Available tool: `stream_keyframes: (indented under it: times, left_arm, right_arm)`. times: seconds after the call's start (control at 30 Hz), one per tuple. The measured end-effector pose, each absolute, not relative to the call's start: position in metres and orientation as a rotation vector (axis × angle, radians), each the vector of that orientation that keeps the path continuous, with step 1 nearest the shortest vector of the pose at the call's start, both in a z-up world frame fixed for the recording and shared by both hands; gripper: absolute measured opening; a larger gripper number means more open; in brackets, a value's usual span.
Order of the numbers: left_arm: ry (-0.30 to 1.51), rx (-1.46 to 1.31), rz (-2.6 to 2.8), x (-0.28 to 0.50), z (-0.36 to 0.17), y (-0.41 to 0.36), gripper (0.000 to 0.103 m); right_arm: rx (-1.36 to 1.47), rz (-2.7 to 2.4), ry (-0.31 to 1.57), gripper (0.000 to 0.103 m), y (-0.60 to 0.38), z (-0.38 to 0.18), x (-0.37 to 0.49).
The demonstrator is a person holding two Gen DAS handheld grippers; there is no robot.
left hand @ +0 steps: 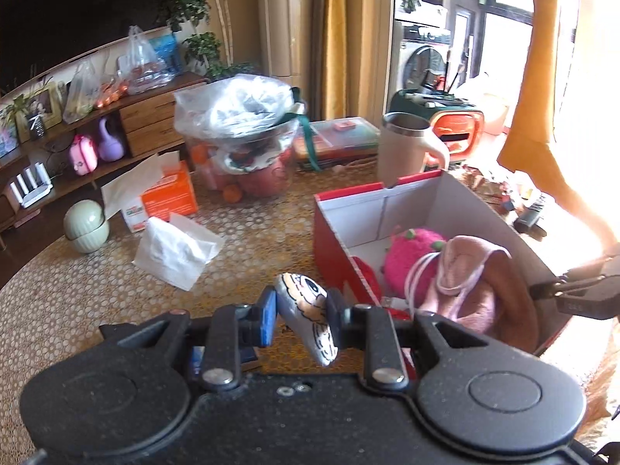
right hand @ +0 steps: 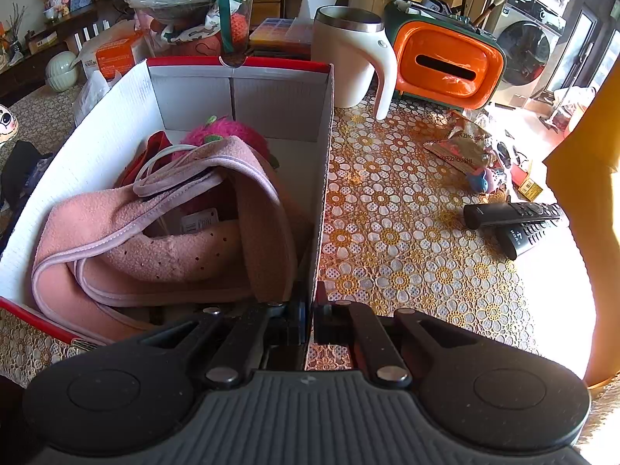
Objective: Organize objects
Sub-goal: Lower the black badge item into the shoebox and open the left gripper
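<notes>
- The left tongs point(left hand: 301, 319) are gripping a small grey, flattish oval toy printed with a cartoon face point(left hand: 308, 319); the blue-faced pads are pressing on its two sides, and it is hanging tilted above the lace-covered surface point(left hand: 97, 290), just beside the red wall of the red-and-white cardboard box point(left hand: 333, 240).
- The toy is appearing light and probably soft or padded, judging by its rounded edges; the present hold across its narrow middle is looking adequate; its smooth printed skin may be slipping if the grip slackens.
- The right tongs point(right hand: 310, 319) are closed narrowly on the box's thin white side wall point(right hand: 323, 178), seemingly steadying it; the wall is thin card and likely to be flexing under any pull.
- The box is already holding a pink fleece garment with pale piping point(right hand: 162, 232) and a magenta fuzzy plush point(right hand: 228, 131); the free room is lying toward the far end.
- What is lying under the garment is hidden; the toy's lower end is cut off behind the tongs' linkage; its material cannot be told for certain; the window side is washed out by glare.
</notes>
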State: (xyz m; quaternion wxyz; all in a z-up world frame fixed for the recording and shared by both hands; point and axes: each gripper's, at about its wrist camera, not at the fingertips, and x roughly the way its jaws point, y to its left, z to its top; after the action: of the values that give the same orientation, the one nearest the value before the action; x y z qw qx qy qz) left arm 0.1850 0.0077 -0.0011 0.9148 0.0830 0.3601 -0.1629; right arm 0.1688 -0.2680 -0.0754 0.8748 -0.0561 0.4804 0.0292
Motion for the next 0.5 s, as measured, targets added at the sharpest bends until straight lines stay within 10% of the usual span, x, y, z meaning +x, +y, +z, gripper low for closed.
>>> stream_keyframes:
  times: [0.5]
  left_arm:
    - [0.772,0.220,-0.553,0.160,-0.016,-0.094,0.026]
  right_arm:
    - [-0.110,0.071,0.994,0.003,-0.269,-0.076,0.168]
